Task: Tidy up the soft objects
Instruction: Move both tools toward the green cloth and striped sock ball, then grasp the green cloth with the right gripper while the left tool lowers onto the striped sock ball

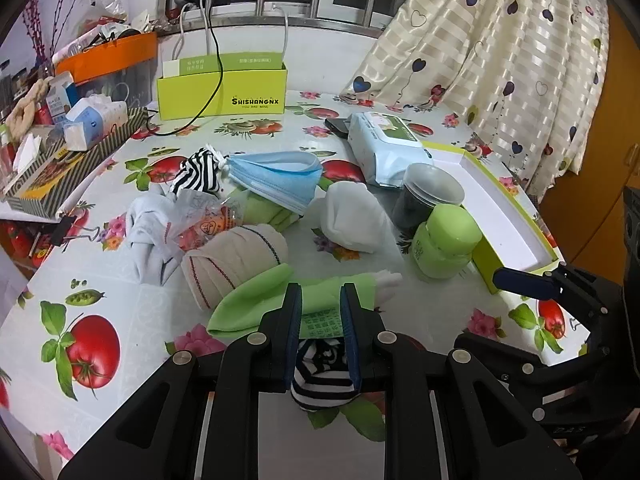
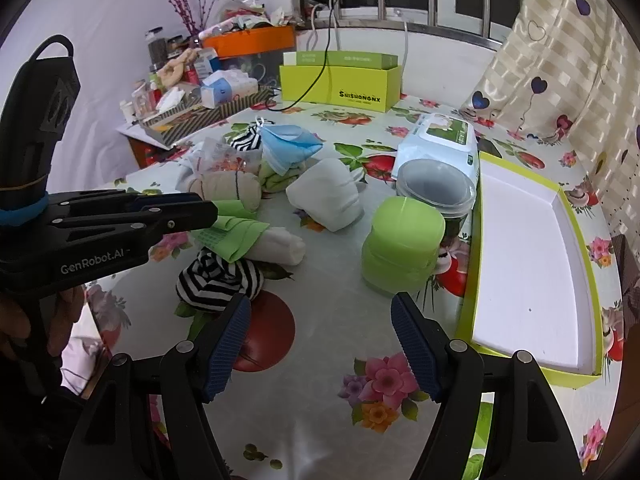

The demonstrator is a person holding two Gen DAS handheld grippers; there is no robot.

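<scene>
My left gripper is shut on a green rolled cloth with a white end; it also shows in the right wrist view. A black-and-white striped sock ball lies just under the fingers, seen too in the right wrist view. Beyond lie a beige rolled sock, a white cloth bundle, a blue face mask and a second striped sock. My right gripper is open and empty above the tablecloth, near the shallow white tray with a green rim.
A green jar and a stack of clear cups stand beside the tray. A wet-wipes pack lies behind. A lime box sits at the back, cluttered boxes at left, curtain at right.
</scene>
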